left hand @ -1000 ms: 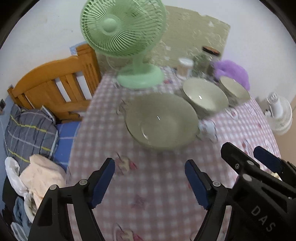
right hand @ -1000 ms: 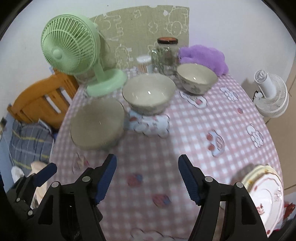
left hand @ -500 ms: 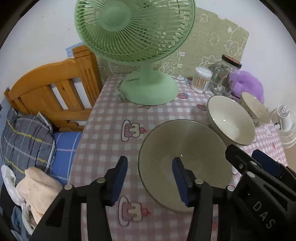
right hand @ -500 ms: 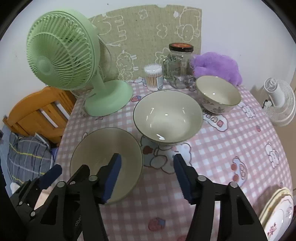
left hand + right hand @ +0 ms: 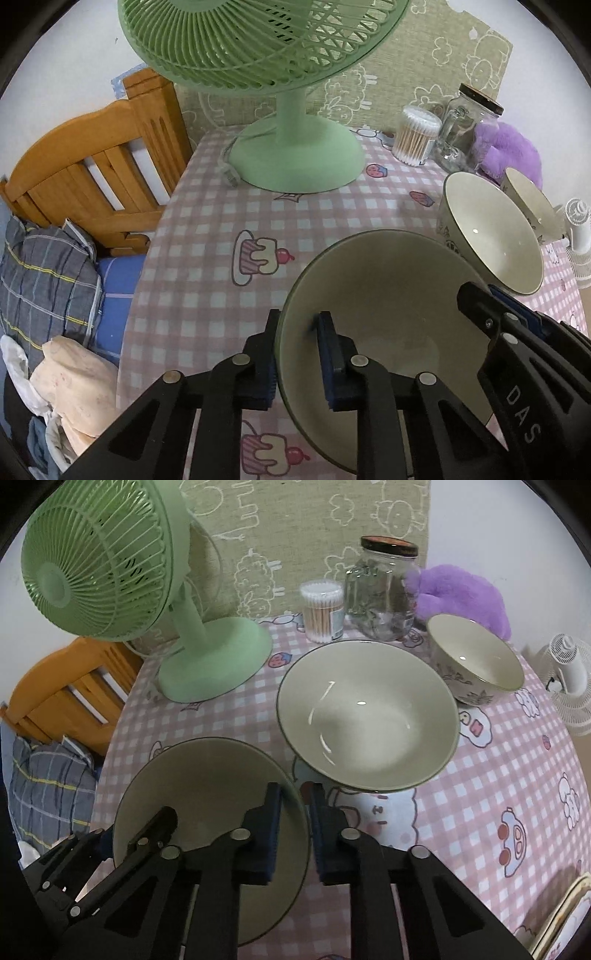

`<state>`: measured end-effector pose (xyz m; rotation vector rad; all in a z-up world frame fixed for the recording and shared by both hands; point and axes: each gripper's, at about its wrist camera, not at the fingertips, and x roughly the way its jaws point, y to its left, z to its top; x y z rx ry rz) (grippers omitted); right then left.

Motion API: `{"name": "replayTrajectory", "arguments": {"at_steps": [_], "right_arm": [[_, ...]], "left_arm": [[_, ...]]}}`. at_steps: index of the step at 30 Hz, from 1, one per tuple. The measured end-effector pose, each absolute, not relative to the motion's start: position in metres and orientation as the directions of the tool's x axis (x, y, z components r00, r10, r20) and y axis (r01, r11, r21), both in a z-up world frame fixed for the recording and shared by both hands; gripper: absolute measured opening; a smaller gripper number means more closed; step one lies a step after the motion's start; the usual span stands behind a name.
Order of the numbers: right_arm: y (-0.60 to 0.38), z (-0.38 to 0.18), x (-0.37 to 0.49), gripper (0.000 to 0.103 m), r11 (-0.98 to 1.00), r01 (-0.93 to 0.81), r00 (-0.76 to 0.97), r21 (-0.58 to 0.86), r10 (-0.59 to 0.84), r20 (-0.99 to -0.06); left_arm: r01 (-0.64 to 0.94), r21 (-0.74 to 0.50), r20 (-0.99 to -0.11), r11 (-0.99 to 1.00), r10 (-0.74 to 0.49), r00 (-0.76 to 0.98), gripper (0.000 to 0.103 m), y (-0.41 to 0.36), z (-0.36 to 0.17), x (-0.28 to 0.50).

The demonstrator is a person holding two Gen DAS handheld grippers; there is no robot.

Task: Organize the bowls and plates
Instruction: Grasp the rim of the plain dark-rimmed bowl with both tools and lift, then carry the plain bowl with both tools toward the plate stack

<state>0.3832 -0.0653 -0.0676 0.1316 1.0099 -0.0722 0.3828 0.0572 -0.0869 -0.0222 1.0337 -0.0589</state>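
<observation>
This is a home, a lived-in bedroom corner used for meals. Ahead of the tool, a tabletop (image 5: 207, 236) wears a pink checked cloth printed with cartoon cupcakes. A green desk fan (image 5: 110, 576) stands at its far edge, with a tub of cotton swabs (image 5: 321, 609), a glass jar (image 5: 384, 594) and a purple plush toy (image 5: 461, 594) to the fan's right, in front of cartoon-patterned wallpaper (image 5: 303, 528). Left of the tool, a wooden bed frame (image 5: 85, 162) carries a plaid pillow (image 5: 40, 280) and crumpled clothes (image 5: 70, 384). Ceramic bowls (image 5: 369, 716) sit on the cloth, and a small white fan (image 5: 569, 683) stands beyond the right edge.
</observation>
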Motion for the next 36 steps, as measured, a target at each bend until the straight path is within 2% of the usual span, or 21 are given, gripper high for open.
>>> {"name": "replayTrajectory", "arguments": {"at_steps": [14,25,36], "right_arm": [[-0.07,-0.053,0.349,0.018,0.987,0.15,0.501,0.06,-0.024,-0.865],[-0.082,-0.037,0.278,0.018,0.982,0.177,0.496,0.061,-0.035,-0.868],[-0.105,-0.012,0.211,0.018,0.989,0.133,0.523,0.056,-0.022,-0.852]], "left_arm": [[0.09,-0.034,-0.87,0.995,-0.074,0.487,0.016,0.047,-0.074,0.349],[0.111,-0.032,-0.871,0.993,-0.082,0.485,0.016,0.032,-0.062,0.284],[0.094,-0.024,-0.851,0.995,-0.069,0.521,0.017,0.007,-0.041,0.217]]}}
